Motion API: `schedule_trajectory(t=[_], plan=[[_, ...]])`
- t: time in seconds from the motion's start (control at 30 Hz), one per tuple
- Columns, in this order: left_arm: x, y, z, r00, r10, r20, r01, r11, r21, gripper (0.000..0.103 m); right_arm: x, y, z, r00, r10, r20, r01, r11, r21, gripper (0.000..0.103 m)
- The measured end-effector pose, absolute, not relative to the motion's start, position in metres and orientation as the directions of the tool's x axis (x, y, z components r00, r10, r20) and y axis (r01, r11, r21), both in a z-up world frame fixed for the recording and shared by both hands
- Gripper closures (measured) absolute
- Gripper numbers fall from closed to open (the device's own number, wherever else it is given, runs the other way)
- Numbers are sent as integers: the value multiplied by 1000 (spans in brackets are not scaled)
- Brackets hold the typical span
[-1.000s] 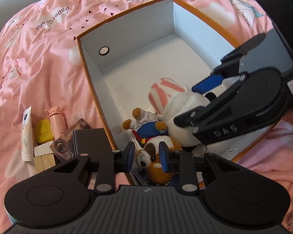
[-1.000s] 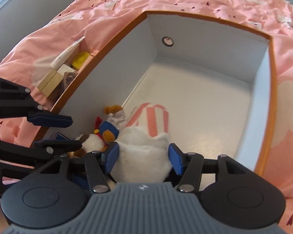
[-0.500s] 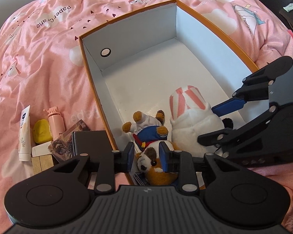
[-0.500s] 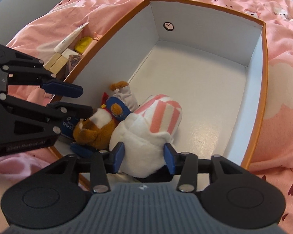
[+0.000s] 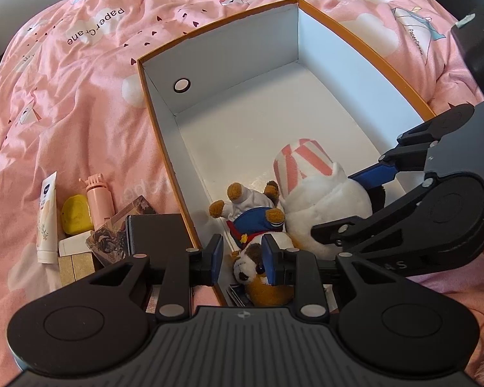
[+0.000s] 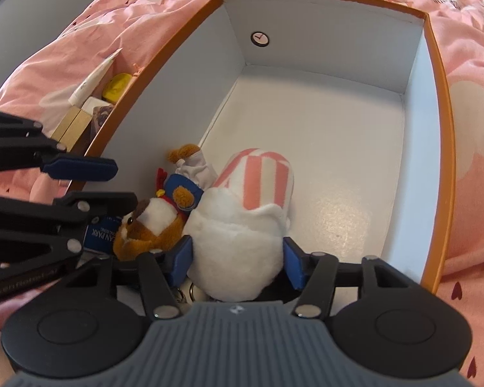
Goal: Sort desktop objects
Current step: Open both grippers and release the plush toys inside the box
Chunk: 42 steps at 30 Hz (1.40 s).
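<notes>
on the pink bedspread (image 5: 80, 103) beside the box's left wall, a tube (image 5: 46, 216), yellow case (image 5: 75, 214) and pink bottle (image 5: 98, 201) waited unsorted. inside the orange box (image 5: 364, 48), at its near left corner, the left gripper (image 5: 242, 259) stood apart around the dog plush (image 6: 151, 225); the right gripper (image 6: 238, 258) pressed the white plush (image 6: 238, 245). judged next: release, withdraw, fetch leftovers.

Two plush toys (image 5: 306, 200) inside box (image 5: 222, 45)
</notes>
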<state>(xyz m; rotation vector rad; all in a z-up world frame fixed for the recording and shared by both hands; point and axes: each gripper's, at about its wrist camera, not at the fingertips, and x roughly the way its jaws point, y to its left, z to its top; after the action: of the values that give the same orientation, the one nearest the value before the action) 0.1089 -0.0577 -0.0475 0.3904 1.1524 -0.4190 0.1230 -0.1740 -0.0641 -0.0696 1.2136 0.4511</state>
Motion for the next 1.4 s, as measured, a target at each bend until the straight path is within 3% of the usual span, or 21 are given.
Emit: schedule_trajectory(t=[0.23,0.47,0.57,1.1,1.27,1.4], plan=[[108,-54,-47,345,-125,-930,509,858,73,72,116,-168,-54,222,285,-933,-557,822,119,49],[110,-52,-49,339,-109,-934,496,865,79,72,121,-175,-66,173,365,-915,-457,852,254,50],[109,-54,-49,337,-115,-934,501,863,74,72,119,-173,-67,176,352,-919,-454,858,241,49],[100,-51,-34,384,-156,-910,474,879,50,66,109,-169,-55,271,263,-926,-429,894,128,36],[95,-48,-24,411,-182,-893,467,883,36,64,103,-169,-44,280,299,-912,-449,881,151,22],[92,-42,-17,430,-195,-882,451,892,23,63,96,-167,-34,315,284,-905,-455,882,119,20]])
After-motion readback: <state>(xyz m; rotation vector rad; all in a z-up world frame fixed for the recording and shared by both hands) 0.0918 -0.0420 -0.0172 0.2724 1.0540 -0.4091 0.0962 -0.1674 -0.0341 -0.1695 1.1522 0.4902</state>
